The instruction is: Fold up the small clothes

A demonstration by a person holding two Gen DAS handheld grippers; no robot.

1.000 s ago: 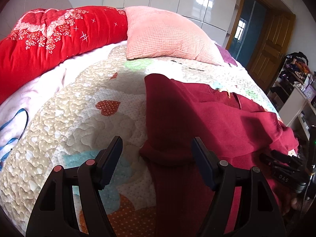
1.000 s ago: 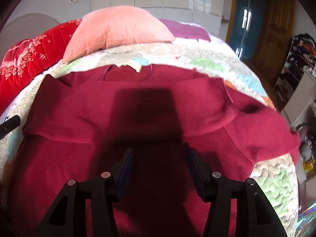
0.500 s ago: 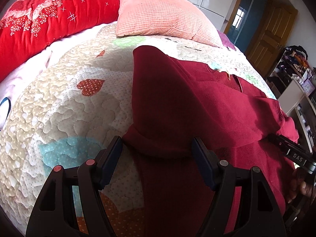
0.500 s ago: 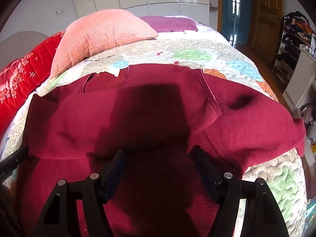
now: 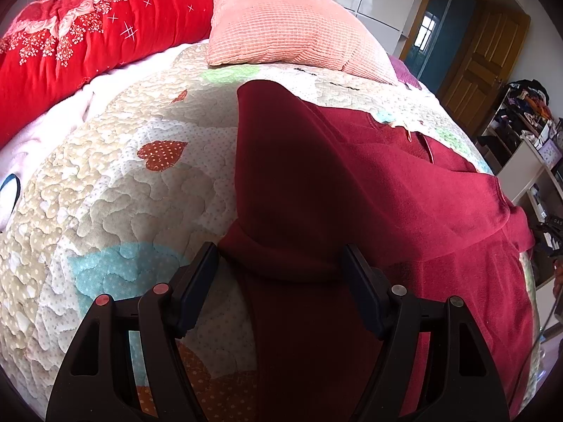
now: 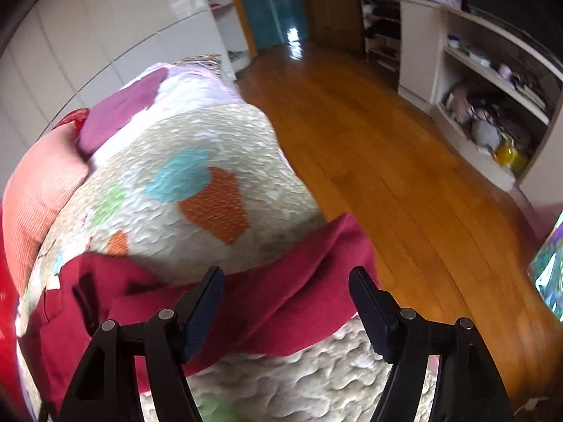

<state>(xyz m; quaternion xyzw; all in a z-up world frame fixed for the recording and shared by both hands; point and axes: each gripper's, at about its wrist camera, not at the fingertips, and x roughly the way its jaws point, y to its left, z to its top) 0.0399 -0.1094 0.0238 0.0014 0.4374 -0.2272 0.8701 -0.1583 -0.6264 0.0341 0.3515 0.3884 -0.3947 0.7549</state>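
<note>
One sleeve folded over the sweater (image 5: 404, 190); the other still out.
Spread on the bed (image 5: 116, 190) below the pillow (image 5: 292, 24). Left tool (image 5: 278, 274) open astride the folded cuff; right tool (image 6: 286, 302), just widened, open above the outstretched sleeve (image 6: 299, 281).

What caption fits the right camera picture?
Open right gripper over the sweater's sleeve on the quilt.
</note>
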